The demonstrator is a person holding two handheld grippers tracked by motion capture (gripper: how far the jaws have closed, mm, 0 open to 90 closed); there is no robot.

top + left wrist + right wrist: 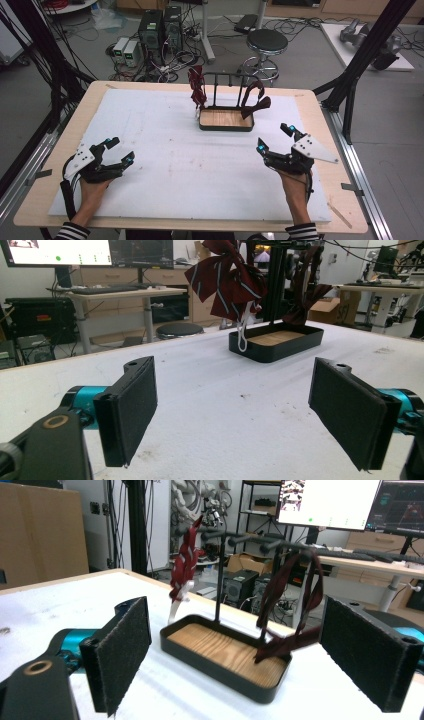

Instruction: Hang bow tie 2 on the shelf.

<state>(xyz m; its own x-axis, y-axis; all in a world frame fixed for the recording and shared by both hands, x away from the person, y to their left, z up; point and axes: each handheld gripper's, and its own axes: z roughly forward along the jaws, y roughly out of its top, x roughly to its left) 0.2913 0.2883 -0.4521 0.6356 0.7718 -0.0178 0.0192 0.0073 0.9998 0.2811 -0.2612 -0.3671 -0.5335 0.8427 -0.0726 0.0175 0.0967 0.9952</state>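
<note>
Table (37, 170): pale wood rim, with a white mat (165, 170) covering most of its top.
Stool (267, 42): round black seat on chrome legs, on the floor at 12 to 1 o'clock.
Computer towers (161, 27): two black cases side by side at 11 o'clock, with cables tangled around them.
Small pale units (126, 51): a pair just beside the towers, at their 8 o'clock.
Black frame struts (367, 55): slanting at 2 o'clock.
Monitor (57, 251): lit, at 10 o'clock in the left gripper view.

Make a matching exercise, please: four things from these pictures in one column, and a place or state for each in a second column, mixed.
1. striped bow tie
2. plain dark tie
3. tray
4. left gripper

a. wooden floor, nothing lying in it
b. hangs at the rack's left end
c. open, holding nothing
d. droops over the tray's right edge

Pairs: 1-b, 2-d, 3-a, 4-c
</note>
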